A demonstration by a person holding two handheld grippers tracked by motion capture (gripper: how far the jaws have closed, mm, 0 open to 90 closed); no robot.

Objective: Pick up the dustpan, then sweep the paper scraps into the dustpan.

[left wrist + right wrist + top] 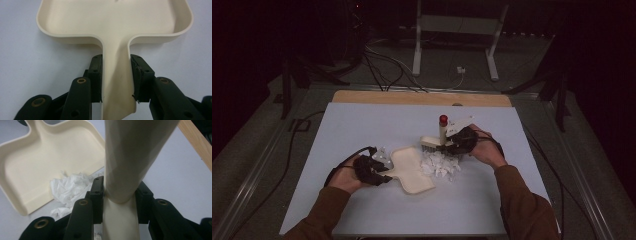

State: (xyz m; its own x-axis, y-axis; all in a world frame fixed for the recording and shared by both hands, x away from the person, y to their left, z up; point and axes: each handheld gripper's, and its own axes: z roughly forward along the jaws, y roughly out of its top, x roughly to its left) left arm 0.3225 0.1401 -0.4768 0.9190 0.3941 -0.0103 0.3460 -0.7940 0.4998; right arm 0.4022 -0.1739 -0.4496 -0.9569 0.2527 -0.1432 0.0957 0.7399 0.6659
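Cream plastic, smooth and a little shiny: that is my dustpan point(412, 170). It is flat and wide with a low curved wall on three sides, and a thin handle sticks out at the back. My left gripper point(379, 176) squeezes that handle from both sides. In the left gripper view the black pads point(96, 75) press flat on the handle of the dustpan point(116, 25), and the pan lies on the table with its open edge turned away from me.

Just behind my left gripper lies something small and see-through point(382, 155); I cannot tell what it is.

Next comes the paper point(439, 164). It is white, soft and crumpled, a small heap of bits lying right at the pan's open edge. In the right gripper view the paper point(68, 186) touches the lip of the dustpan point(37, 167).

Then my brush point(434, 142). It is cream too, with a round smooth handle and a red tip point(443, 119) on top. The bristles sit just behind the paper. My right gripper point(451, 145) is clamped on the handle of the brush point(130, 157).

The table point(362, 125) is pale blue-grey and smooth, with a wooden strip point(422, 98) along the far edge. Black cables lie on the floor past it.
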